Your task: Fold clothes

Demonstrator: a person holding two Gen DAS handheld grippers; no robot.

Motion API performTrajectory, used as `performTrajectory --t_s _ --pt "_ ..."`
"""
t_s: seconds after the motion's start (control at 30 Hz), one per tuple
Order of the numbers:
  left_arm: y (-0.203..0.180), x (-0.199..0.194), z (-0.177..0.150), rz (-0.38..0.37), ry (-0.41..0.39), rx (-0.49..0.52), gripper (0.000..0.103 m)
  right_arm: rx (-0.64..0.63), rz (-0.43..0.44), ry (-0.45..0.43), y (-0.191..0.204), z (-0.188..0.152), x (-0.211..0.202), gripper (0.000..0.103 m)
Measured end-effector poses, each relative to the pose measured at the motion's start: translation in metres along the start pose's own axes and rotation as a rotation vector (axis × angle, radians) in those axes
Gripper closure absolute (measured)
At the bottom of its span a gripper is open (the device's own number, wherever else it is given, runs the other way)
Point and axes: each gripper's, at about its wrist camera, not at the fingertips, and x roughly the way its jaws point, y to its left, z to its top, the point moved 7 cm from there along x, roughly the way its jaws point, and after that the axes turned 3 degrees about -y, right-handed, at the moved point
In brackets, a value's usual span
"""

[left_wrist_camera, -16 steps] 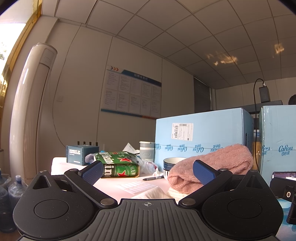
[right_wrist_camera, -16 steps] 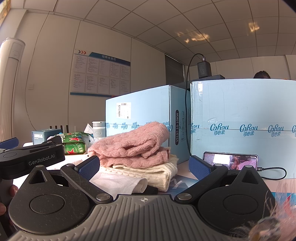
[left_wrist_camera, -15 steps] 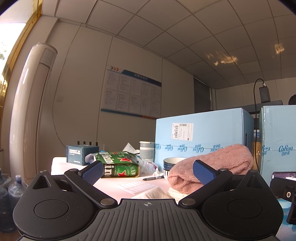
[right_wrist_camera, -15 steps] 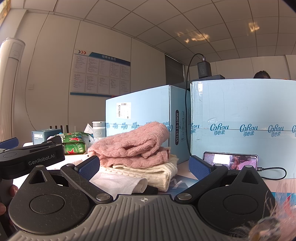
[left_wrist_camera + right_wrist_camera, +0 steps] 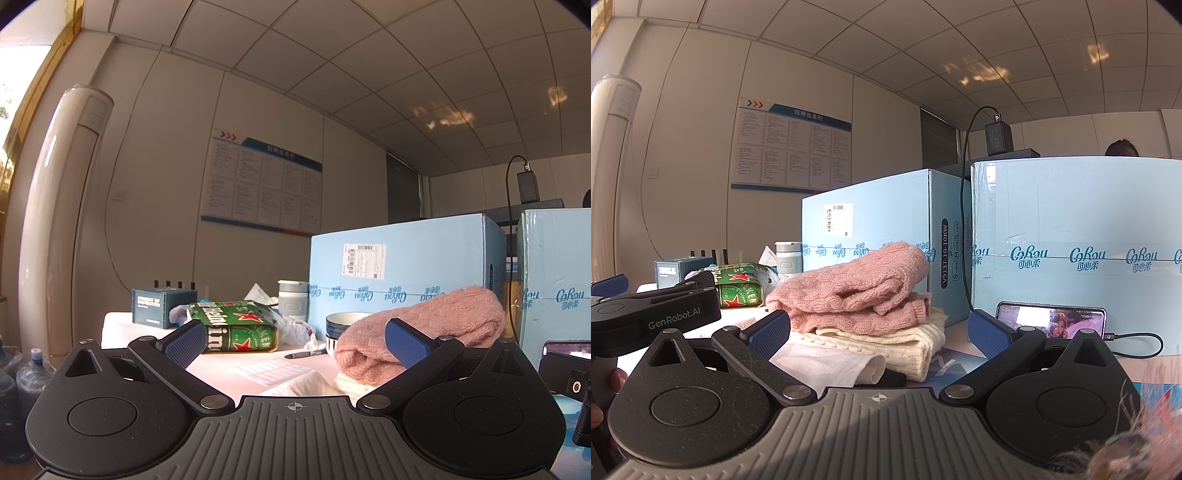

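Left claw (image 5: 294,341) and right claw (image 5: 879,330) are both sitting wide open, gripping nothing, unchanged from 0.5 s ago. No motion, so folding isn't starting yet. The chunky pink cable-knit sweater (image 5: 849,291) is lying loosely bunched on top of a cream ribbed knit (image 5: 905,341), with a smooth white cotton garment (image 5: 827,365) nearest, all on the pale tabletop (image 5: 221,369). Soft, floppy stuff; it will likely sag when lifted.
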Motion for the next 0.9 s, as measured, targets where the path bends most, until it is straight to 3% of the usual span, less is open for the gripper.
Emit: performTrajectory --t_s 0.9 --pt "0.0008 -0.0008 0.0028 -0.005 0.011 0.010 0.000 0.001 0.000 0.001 0.0000 -0.0001 0.0007 0.000"
